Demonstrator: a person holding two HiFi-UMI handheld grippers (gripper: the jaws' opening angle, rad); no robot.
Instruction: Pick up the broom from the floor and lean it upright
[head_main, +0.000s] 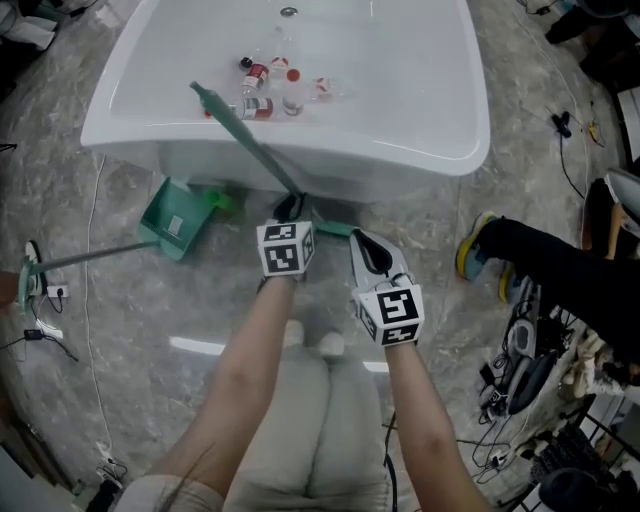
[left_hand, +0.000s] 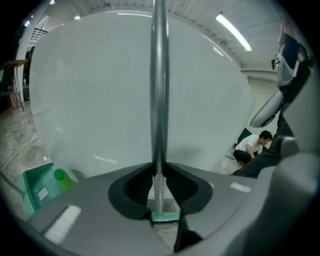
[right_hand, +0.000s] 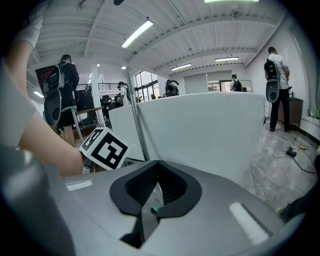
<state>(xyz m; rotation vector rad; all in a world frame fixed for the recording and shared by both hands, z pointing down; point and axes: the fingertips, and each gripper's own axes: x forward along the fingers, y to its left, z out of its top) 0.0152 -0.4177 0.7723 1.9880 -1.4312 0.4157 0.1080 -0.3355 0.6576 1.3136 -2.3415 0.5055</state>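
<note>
The broom's grey-green handle (head_main: 245, 130) slants up from the floor and rests across the edge of the white table (head_main: 420, 110). Its green head (head_main: 335, 227) sits low by the table's base. My left gripper (head_main: 290, 207) is shut on the lower handle. In the left gripper view the handle (left_hand: 159, 90) rises straight up from between the jaws of the left gripper (left_hand: 159, 167), with the green head (left_hand: 165, 216) just beneath. My right gripper (head_main: 368, 245) hangs beside the head, to its right, jaws shut. In the right gripper view the right gripper (right_hand: 157, 165) has its tips meeting, and the handle (right_hand: 139, 130) stands to their left.
A green dustpan (head_main: 178, 217) lies on the floor left of the broom, its long handle (head_main: 80, 258) reaching left. Several small bottles (head_main: 270, 85) stand on the table. A person's leg and shoe (head_main: 478, 255) and cables (head_main: 520, 370) are at the right. People stand in the background (right_hand: 62, 95).
</note>
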